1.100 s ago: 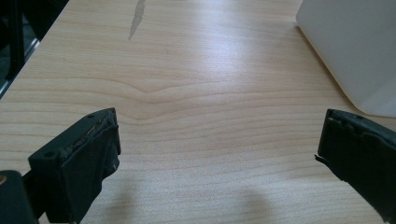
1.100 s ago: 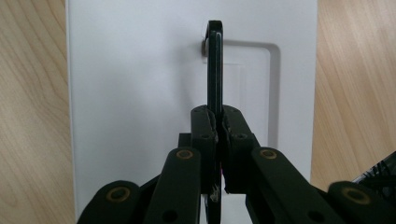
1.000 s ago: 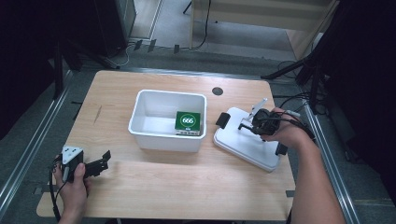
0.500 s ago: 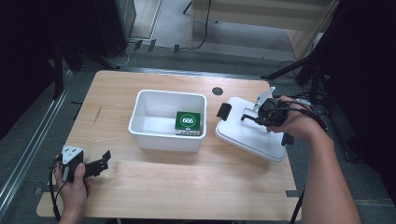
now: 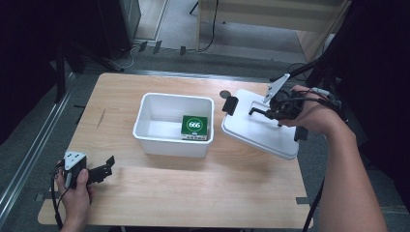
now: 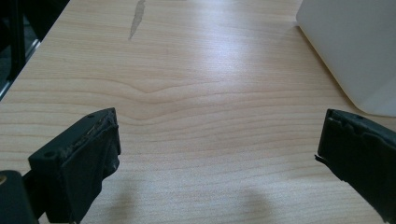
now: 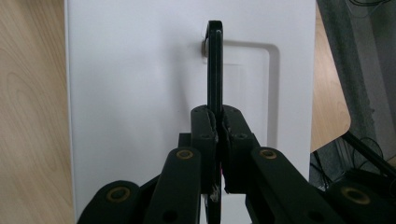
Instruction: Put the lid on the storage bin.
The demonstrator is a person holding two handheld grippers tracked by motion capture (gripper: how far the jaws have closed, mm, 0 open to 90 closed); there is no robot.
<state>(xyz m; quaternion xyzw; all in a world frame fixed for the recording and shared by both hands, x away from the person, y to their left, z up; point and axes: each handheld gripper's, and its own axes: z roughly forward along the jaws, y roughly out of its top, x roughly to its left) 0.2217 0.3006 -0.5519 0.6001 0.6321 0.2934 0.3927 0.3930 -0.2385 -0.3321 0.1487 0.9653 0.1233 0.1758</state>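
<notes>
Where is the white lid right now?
In the high view the white lid hangs tilted at the table's right side, just right of the white bin, held by the right gripper.

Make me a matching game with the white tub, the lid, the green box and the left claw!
Things:
1. white tub
2. lid
3. green box
4. left claw

Where or how:
A. inside the tub
B. open, near the table's front left corner
C. in the middle of the table
D. held by its black handle, tilted

Pairs: 1-C, 2-D, 3-A, 4-B
</notes>
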